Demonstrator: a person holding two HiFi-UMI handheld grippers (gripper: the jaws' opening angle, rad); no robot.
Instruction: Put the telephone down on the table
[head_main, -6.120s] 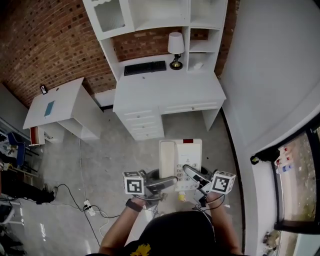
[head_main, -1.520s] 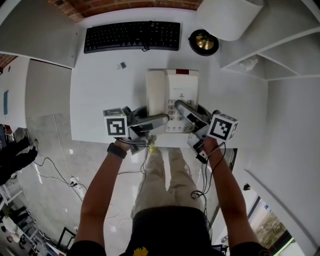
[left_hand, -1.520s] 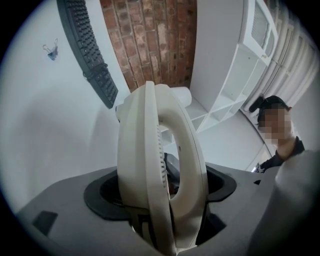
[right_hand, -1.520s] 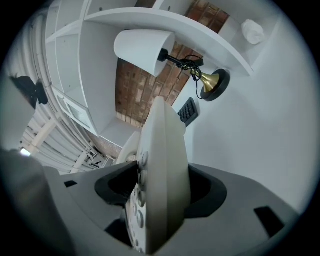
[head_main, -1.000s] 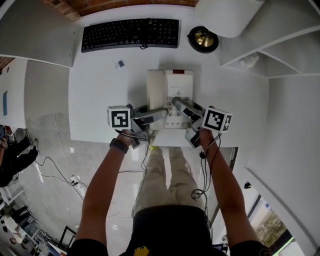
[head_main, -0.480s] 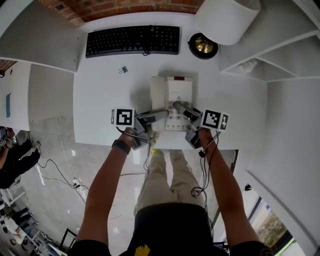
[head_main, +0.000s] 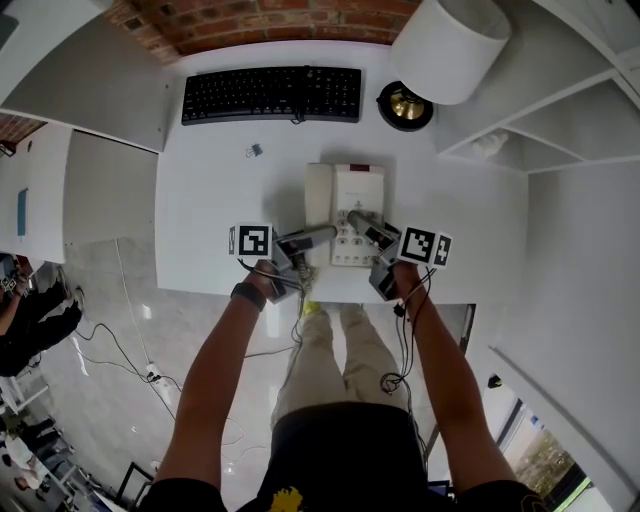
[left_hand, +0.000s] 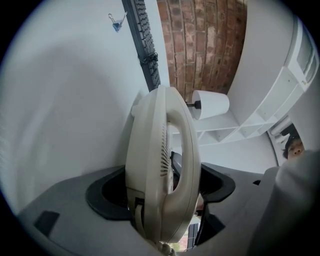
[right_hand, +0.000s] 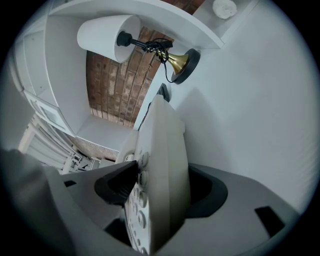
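A cream telephone (head_main: 345, 202) with its handset on the cradle lies low over the white desk (head_main: 205, 225); I cannot tell whether it touches. My left gripper (head_main: 322, 234) holds its handset side (left_hand: 160, 165) at the near end. The jaws are closing, with the telephone between them. My right gripper (head_main: 358, 220) is shut on the keypad side (right_hand: 160, 165), one jaw on the buttons and the other under the base.
A black keyboard (head_main: 272, 94) lies at the desk's back. A brass-footed lamp (head_main: 404, 105) with a white shade (head_main: 450, 36) stands at the back right. A small binder clip (head_main: 255, 151) lies left of the telephone. White shelves (head_main: 560, 120) rise on the right. The desk's front edge runs just behind the grippers.
The person carried the telephone from the floor area to the desk. Over the last second it and both grippers have sunk toward the desktop, still gripped at both sides.
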